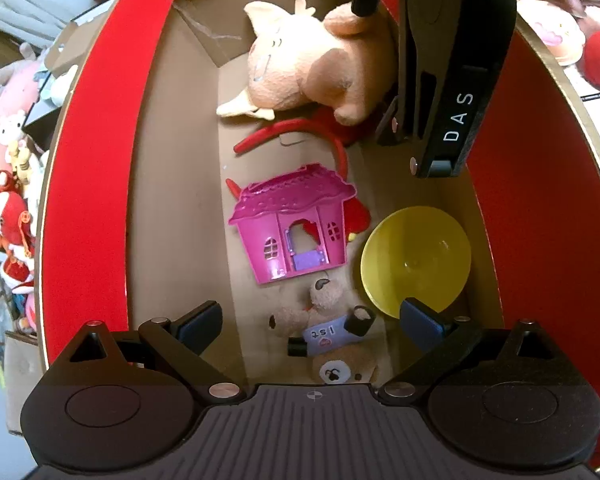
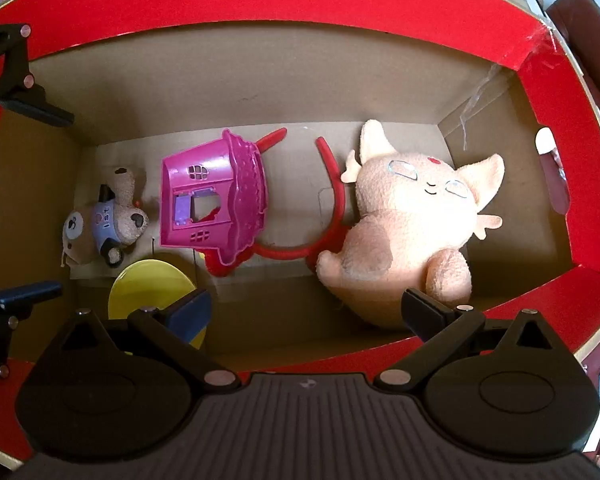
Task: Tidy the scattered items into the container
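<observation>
A cardboard box with red flaps [image 1: 88,160] holds a pink toy house [image 1: 296,224], a peach plush animal [image 1: 300,60], a red headband [image 1: 292,126], a small brown bear [image 1: 328,320] and a yellow bowl [image 1: 416,256]. My left gripper [image 1: 311,326] hangs open over the bear, gripping nothing. In the right wrist view, my right gripper [image 2: 308,310] is open above the box floor, between the yellow bowl [image 2: 152,284] and the peach plush [image 2: 412,216]. The house [image 2: 212,200] lies on the headband [image 2: 332,176]. The bear [image 2: 108,216] lies at the left.
Several plush toys [image 1: 12,200] are piled outside the box on the left, and more red and pink ones [image 1: 560,36] sit beyond its right wall. A dark brown seat [image 2: 580,20] stands past the far corner.
</observation>
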